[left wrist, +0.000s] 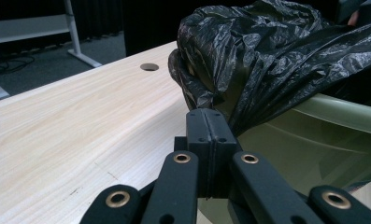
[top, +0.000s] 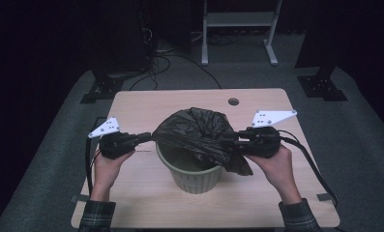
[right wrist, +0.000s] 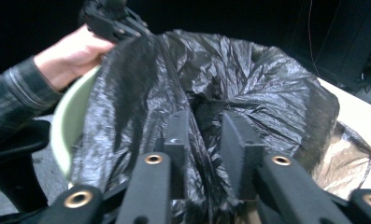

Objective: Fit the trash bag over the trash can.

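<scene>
The table [top: 146,104] carries one bin [top: 193,180], pale green and ribbed, standing near the middle toward the near edge. Over its mouth lies a black bag [top: 197,130], bunched and stretched sideways between the two hands, so its long axis runs left to right across the table. Most of the film sits heaped over the far half of the rim; the near half of the mouth is uncovered, and a loose flap hangs down outside the bin's right side.

That stretch is what the next move turns on: the bag lies inward from each gripper, toward the bin's centre, and the open edge has yet to be pulled over the near rim. Both hands sit about level with the rim and equally close to it, one on each side.

The left gripper [top: 148,137] is pinched fully together on a thin fold of the bag at the bin's left rim. The right gripper [top: 228,140] stands slightly parted, with a thick gather of film bunched between the jaws; whether the pads press on it I cannot tell.

The left gripper view shows the closed jaws, the bin's inner wall [left wrist: 314,140] and the table's cable hole [left wrist: 149,66]. The right gripper view shows the gap between its jaws and the film [right wrist: 206,168] packed into it.
</scene>
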{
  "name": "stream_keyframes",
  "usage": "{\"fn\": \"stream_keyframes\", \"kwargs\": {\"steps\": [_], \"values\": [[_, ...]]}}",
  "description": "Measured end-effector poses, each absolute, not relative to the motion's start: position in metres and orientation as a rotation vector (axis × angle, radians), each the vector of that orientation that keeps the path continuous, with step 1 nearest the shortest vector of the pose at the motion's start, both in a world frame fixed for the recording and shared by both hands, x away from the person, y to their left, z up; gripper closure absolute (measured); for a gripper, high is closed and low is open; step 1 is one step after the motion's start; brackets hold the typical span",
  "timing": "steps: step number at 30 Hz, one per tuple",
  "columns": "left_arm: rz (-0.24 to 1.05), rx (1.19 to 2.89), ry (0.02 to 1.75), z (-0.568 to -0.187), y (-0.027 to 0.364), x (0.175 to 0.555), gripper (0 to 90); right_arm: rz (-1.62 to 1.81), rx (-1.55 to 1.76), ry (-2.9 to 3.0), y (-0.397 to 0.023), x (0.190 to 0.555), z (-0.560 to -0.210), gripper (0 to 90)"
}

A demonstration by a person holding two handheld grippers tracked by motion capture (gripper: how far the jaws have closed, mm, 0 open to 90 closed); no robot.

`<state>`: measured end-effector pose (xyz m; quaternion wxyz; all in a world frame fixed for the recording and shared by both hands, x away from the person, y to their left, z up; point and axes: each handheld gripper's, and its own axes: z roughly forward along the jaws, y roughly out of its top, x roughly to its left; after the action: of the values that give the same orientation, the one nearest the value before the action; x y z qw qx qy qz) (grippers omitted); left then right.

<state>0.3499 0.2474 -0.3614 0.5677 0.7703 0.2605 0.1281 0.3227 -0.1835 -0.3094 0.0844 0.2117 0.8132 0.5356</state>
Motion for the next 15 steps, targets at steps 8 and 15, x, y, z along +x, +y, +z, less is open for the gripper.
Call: {"fn": "stream_keyframes", "kwargs": {"steps": [8,15], "values": [[0.296,1.810,0.615,-0.362,0.248,0.350,89.7,1.667,0.549,2.460,-0.178,0.310,-0.308,89.9],[0.296,1.813,0.612,-0.362,0.246,0.349,89.7,1.798,0.427,2.505,-0.164,0.282,-0.308,90.0]]}}
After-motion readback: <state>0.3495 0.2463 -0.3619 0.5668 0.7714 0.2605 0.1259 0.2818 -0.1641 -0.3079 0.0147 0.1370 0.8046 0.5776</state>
